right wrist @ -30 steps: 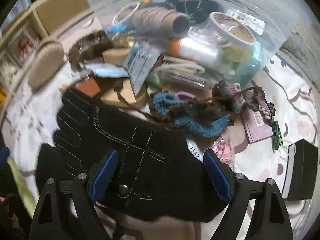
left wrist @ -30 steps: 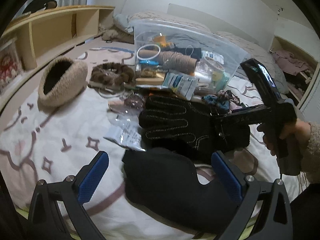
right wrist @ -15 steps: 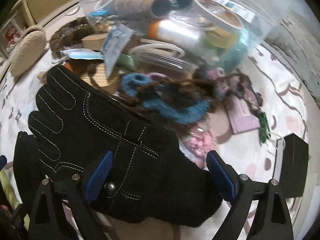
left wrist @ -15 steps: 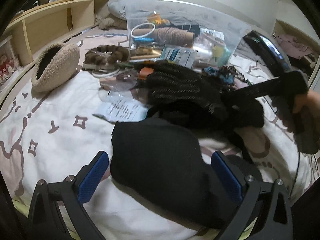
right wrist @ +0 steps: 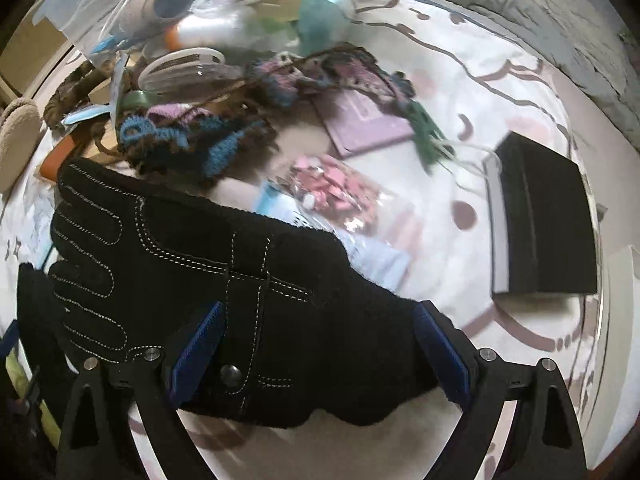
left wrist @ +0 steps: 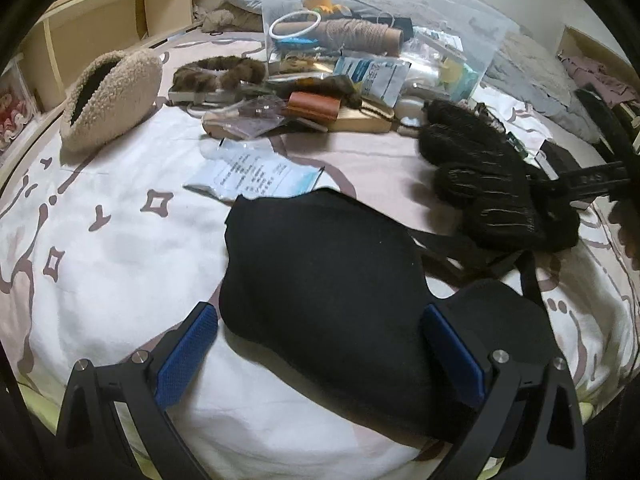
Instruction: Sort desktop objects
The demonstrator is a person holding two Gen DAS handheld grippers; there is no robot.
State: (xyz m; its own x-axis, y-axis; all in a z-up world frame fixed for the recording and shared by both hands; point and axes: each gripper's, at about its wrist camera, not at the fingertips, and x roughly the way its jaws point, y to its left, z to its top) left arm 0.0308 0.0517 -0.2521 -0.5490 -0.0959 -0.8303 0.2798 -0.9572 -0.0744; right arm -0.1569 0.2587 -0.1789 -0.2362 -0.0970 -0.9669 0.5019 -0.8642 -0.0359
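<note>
A black glove with white stitching point(right wrist: 208, 280) lies across my right gripper point(right wrist: 320, 352), whose blue pads stand wide apart on either side of its cuff. In the left wrist view the glove point(left wrist: 488, 184) hangs lifted off the bed at the right. My left gripper point(left wrist: 320, 352) is open, its pads either side of a black cloth item with straps point(left wrist: 328, 280) lying on the bedcover. Whether the right gripper's pads press the glove I cannot tell.
A clear plastic bag of twine, tape and small items point(left wrist: 360, 32) lies at the back. A fleece hat point(left wrist: 108, 96), fur band point(left wrist: 220, 72), paper slip point(left wrist: 256, 172), crochet piece point(right wrist: 192, 140), pink packet point(right wrist: 332, 188), purple card point(right wrist: 364, 128) and black box point(right wrist: 540, 220) lie around. Wooden shelf point(left wrist: 100, 28) at left.
The right gripper has carried the glove to the right and off the pile; the paper slip and bare cover now show. The left gripper has moved closer over the black cloth item.
</note>
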